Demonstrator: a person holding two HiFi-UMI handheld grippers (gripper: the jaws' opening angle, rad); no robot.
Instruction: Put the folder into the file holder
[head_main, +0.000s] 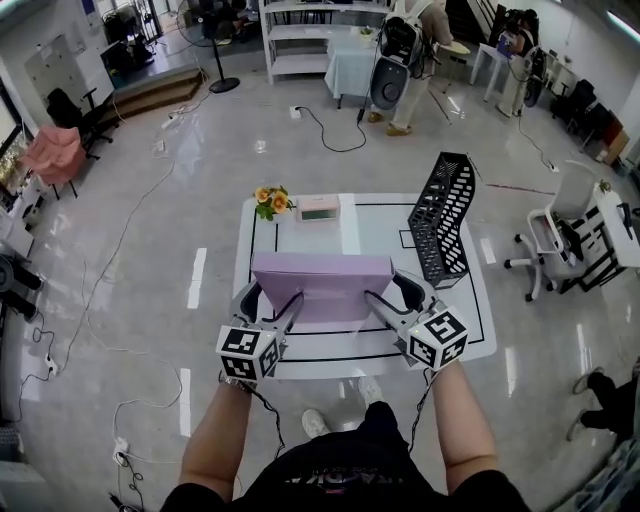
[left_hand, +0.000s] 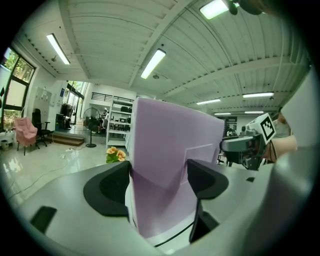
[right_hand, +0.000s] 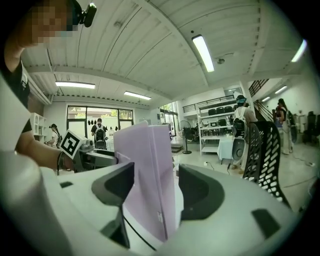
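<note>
A light purple folder (head_main: 320, 285) stands upright above the near part of the white table (head_main: 300, 235), between my two grippers. My left gripper (head_main: 272, 300) is shut on its left end, and in the left gripper view both pads press the folder (left_hand: 170, 150). My right gripper (head_main: 390, 290) has the folder's right end (right_hand: 147, 170) between its jaws. There the left pad touches it, but a thin gap shows at the right pad, so the jaws stand open. The black mesh file holder (head_main: 440, 215) stands on the table's right side, beyond and to the right of my right gripper. It also shows as the file holder (right_hand: 265, 150) in the right gripper view.
A small bunch of yellow flowers (head_main: 270, 200) and a pink-and-white box (head_main: 318, 208) sit at the table's far edge. A white office chair (head_main: 560, 235) stands on the floor to the right. Cables run across the floor on the left. People stand in the background.
</note>
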